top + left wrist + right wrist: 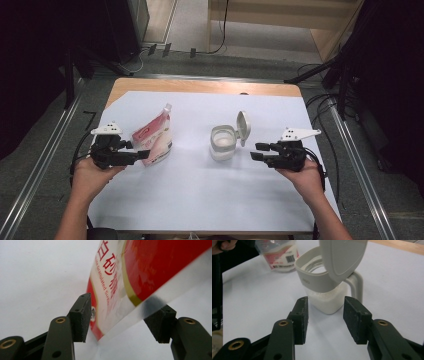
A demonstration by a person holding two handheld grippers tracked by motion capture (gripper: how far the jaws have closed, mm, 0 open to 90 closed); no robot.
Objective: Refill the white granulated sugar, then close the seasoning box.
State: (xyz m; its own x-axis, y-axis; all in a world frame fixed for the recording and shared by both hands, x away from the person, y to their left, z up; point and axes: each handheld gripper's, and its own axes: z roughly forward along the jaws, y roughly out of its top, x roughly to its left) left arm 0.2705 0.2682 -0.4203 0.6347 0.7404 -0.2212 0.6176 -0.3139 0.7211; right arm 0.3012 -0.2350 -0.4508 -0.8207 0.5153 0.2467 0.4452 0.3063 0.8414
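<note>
A white sheet [200, 195] covers the table, and the open container [223, 142] near its middle serves as the landmark here.

Far to the left of the container, the left gripper [142, 154] sits low at the base of a red and white sugar bag [153, 137]. The bag stands nearly upright, its long axis running from the base by the gripper up to a top corner that leans slightly toward the container. In the left gripper view the bag's lower edge [117, 315] passes between the two pads [81, 317], but a clear gap shows on both sides, so the jaws are parted about halfway and hold nothing.

The container itself is a pale jar with its flip lid [243, 127] raised on the right side. It appears to hold white granules.

Just to the right of the container, the right gripper [259, 151] points at it, level with the table. In the right gripper view its jaws stand partly open and empty, with the jar [325, 287] straight ahead and a little apart.

The left gripper is nearest the bag, the right gripper nearest the jar. Any pour would likely carry the bag rightward to the jar's mouth.
</note>
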